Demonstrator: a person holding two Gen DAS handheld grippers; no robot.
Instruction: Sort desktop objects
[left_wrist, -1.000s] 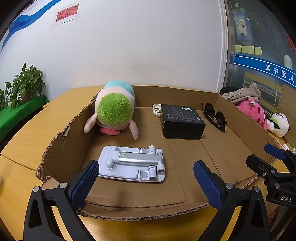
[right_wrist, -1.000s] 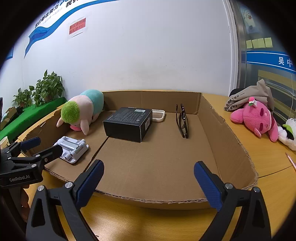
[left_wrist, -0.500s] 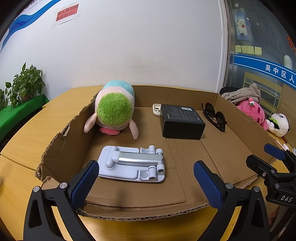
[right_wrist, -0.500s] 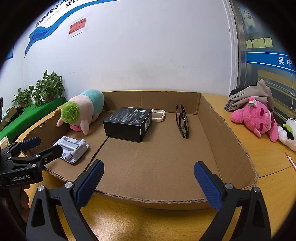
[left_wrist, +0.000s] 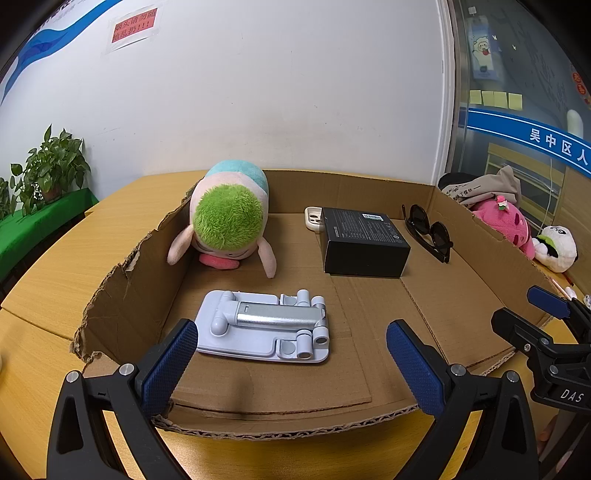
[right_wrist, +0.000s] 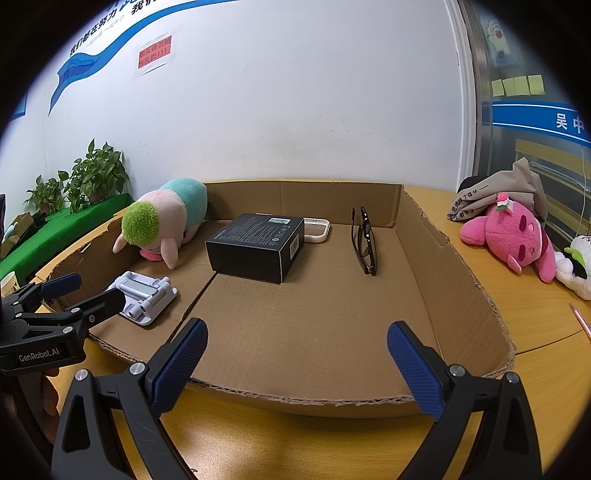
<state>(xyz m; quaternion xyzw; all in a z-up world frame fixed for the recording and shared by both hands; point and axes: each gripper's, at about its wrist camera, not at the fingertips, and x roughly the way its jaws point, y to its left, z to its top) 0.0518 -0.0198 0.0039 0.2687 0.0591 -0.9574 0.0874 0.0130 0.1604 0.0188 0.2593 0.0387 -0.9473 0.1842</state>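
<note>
Left wrist view: a wooden table (left_wrist: 51, 266) against a white wall carries a shallow cardboard tray (left_wrist: 480, 254). The left gripper (left_wrist: 291, 360), fingers spread and empty, hovers at the tray's near edge before a grey phone stand (left_wrist: 264, 325); a white case (left_wrist: 313, 218) hides partly behind a black box (left_wrist: 364, 242). Right wrist view: the right gripper (right_wrist: 297, 354), also released, faces the tray's bare right half, sunglasses (right_wrist: 365, 240) near its back edge.

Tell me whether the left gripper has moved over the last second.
No. In its own view the left gripper frames the phone stand and the cardboard tray edge exactly as before.
</note>
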